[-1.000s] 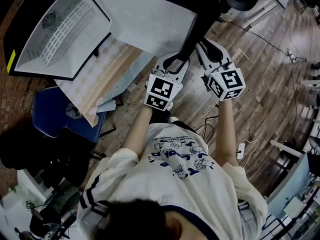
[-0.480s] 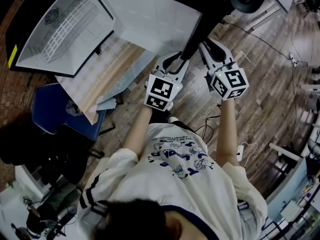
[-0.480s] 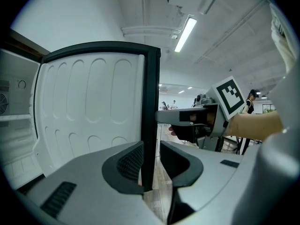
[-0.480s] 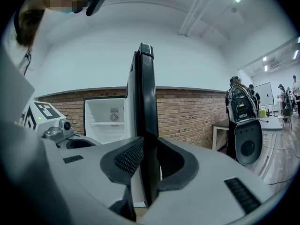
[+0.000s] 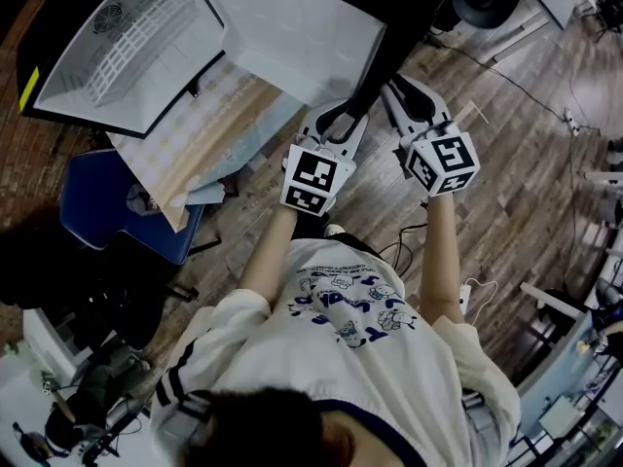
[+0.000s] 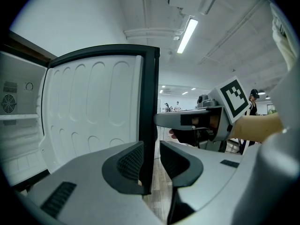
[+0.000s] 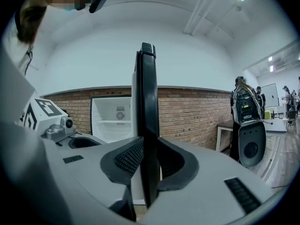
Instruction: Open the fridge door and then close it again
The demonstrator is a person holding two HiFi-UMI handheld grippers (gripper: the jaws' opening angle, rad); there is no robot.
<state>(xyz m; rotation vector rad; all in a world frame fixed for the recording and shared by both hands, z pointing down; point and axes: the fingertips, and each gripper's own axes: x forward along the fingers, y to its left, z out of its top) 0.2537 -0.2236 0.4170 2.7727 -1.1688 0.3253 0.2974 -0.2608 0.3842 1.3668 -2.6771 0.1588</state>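
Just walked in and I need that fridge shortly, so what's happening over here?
A person is working the fridge door with two handheld grippers. The left gripper and the right gripper are both clamped on the door's dark free edge, side by side. The door stands wide open, showing the white fridge cabinet and its wire shelf. Opening is done; closing is not.

Fridge door [image 5: 292,37] open at 12 o'clock, its free edge between the jaws of both hand-held grippers.

From the head view, the fridge [image 5: 117,56] lies at 10 o'clock, with its door hinged out to the right of it. The left hand-held gripper [image 5: 336,123] meets the door's edge just past centre. The right hand-held gripper [image 5: 401,93] sits just beside it, at its 2 o'clock. A chair [image 5: 107,217] stands on the floor [image 5: 506,193] at 9 o'clock. A brick wall [image 7: 197,111] runs behind the fridge.
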